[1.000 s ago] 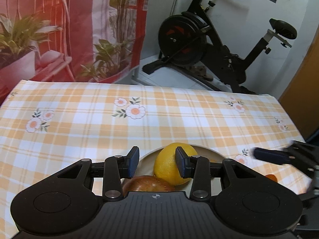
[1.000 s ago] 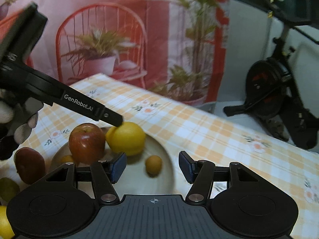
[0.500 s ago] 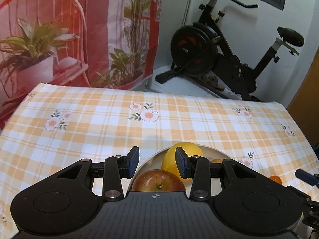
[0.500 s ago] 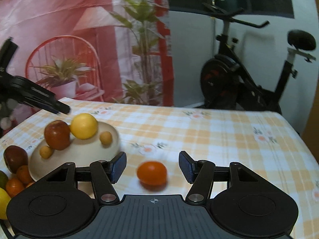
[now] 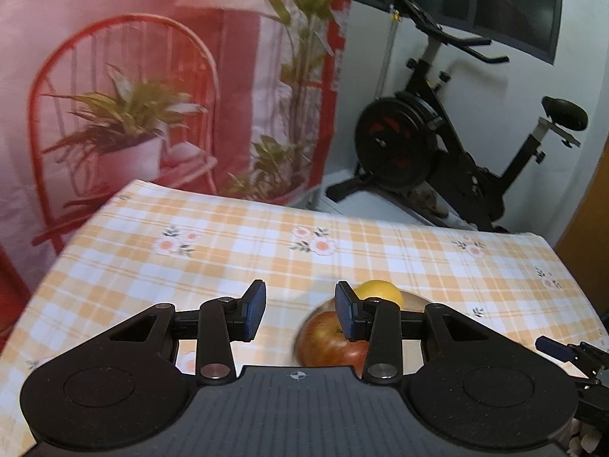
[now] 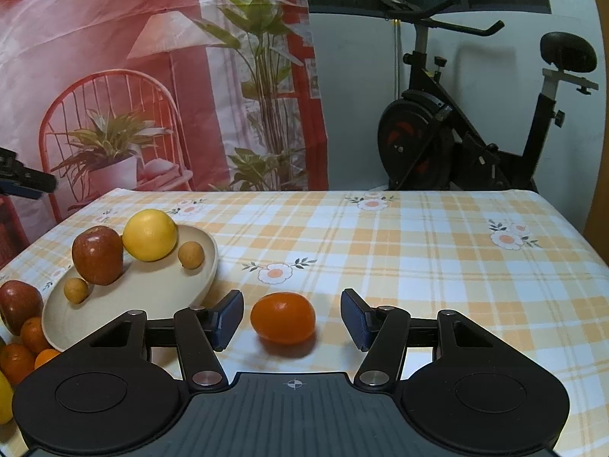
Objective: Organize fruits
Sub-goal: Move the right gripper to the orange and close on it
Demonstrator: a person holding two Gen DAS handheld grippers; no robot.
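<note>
In the right wrist view my right gripper (image 6: 291,316) is open with a small orange (image 6: 283,317) lying on the tablecloth between its fingers, untouched. A beige plate (image 6: 152,297) at the left holds a red apple (image 6: 98,255), a yellow citrus (image 6: 150,234) and two small brown fruits (image 6: 191,254). In the left wrist view my left gripper (image 5: 300,310) is open and empty above the cloth; the red apple (image 5: 327,342) and yellow citrus (image 5: 378,291) lie behind its right finger.
Left of the plate lie another red apple (image 6: 19,304), several small oranges (image 6: 23,350) and a yellow fruit (image 6: 3,400). The checked tablecloth (image 6: 418,251) covers the table. An exercise bike (image 6: 475,125) and a printed curtain (image 6: 152,76) stand behind it.
My left gripper drew back and to the left, away from the plate. My right gripper swung right off the plate and settled around the small orange on the cloth.
</note>
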